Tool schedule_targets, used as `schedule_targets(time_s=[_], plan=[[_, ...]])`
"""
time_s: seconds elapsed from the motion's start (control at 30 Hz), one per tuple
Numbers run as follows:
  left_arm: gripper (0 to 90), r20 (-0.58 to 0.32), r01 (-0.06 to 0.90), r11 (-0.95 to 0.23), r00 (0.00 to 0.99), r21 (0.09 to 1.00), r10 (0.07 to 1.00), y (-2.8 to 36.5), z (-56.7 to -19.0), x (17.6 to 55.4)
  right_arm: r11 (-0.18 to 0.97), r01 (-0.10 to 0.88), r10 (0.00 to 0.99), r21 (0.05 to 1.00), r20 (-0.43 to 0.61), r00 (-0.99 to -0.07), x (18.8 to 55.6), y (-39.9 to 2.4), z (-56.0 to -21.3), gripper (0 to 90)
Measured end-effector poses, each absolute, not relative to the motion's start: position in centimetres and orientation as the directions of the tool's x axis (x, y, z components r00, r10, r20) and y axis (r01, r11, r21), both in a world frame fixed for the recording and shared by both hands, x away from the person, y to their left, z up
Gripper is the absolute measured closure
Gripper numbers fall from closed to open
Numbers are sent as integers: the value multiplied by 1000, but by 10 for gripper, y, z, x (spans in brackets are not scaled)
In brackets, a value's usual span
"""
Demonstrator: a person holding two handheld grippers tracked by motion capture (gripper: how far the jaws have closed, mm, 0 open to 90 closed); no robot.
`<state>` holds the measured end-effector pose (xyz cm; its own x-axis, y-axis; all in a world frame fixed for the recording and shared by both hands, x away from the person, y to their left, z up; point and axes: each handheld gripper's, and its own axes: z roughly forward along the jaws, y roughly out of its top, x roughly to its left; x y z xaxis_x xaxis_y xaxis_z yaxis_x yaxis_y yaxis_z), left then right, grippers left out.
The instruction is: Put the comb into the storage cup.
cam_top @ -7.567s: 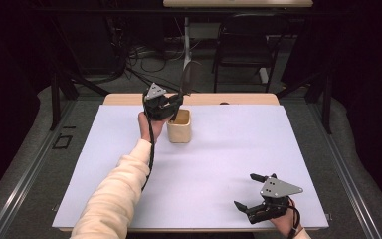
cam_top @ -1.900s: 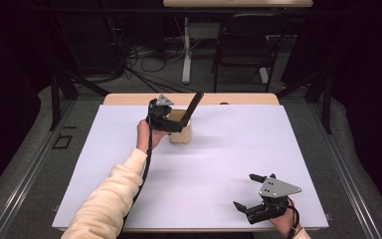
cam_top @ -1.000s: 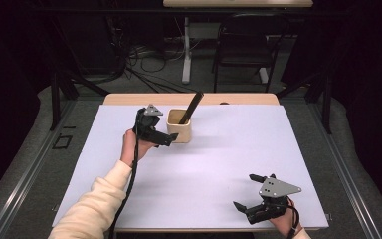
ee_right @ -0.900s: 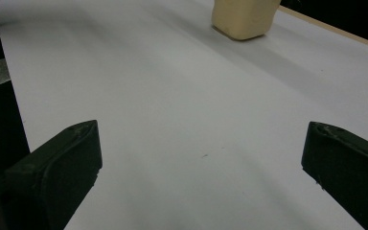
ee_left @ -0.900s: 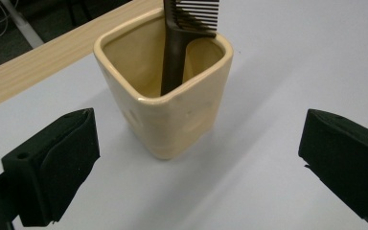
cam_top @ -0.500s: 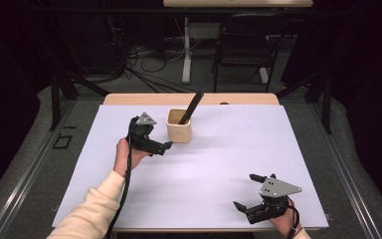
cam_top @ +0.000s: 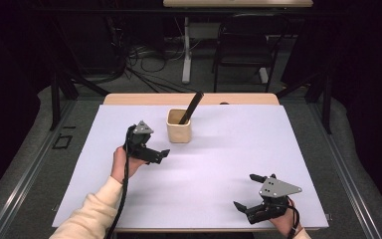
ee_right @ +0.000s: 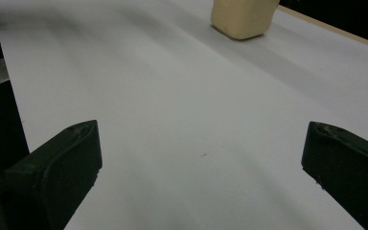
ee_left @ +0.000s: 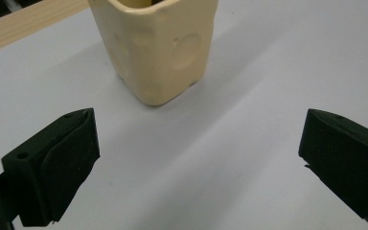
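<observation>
A cream cup (cam_top: 179, 130) stands at the back middle of the white table cover (cam_top: 219, 159), with a black stick-like tool (cam_top: 192, 105) leaning out of it to the right. My left gripper (cam_top: 158, 155) is open, holds nothing, and sits a short way left and in front of the cup, jaws pointing right. In the left gripper view the cup (ee_left: 155, 48) stands just beyond the wide-apart jaws of the left gripper (ee_left: 196, 158). My right gripper (cam_top: 246, 190) rests open and holding nothing near the front right edge. In the right gripper view the cup (ee_right: 243, 17) is far beyond the right gripper (ee_right: 201, 163).
A wooden table edge (cam_top: 129, 99) shows behind the white cover. Past the table are a chair (cam_top: 241, 50), a white post (cam_top: 186, 45) and loose cables on the floor (cam_top: 144, 64). A cable trails from the left gripper along the sleeve (cam_top: 94, 219).
My left gripper has drawn back from the cup toward the person and to the left, jaws open, leaving the black tool standing in the cup. The right gripper has not moved.
</observation>
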<state>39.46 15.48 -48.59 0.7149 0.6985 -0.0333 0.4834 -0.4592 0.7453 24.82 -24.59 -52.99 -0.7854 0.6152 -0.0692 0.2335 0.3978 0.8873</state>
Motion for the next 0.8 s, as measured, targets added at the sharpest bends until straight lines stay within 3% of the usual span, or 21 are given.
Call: schedule_targets(time_s=[0.8], plan=[[1,-3,453,-487,734,747,679,169,-500,353,399,234,615,887,-70,-786,248,-246,-530,0]])
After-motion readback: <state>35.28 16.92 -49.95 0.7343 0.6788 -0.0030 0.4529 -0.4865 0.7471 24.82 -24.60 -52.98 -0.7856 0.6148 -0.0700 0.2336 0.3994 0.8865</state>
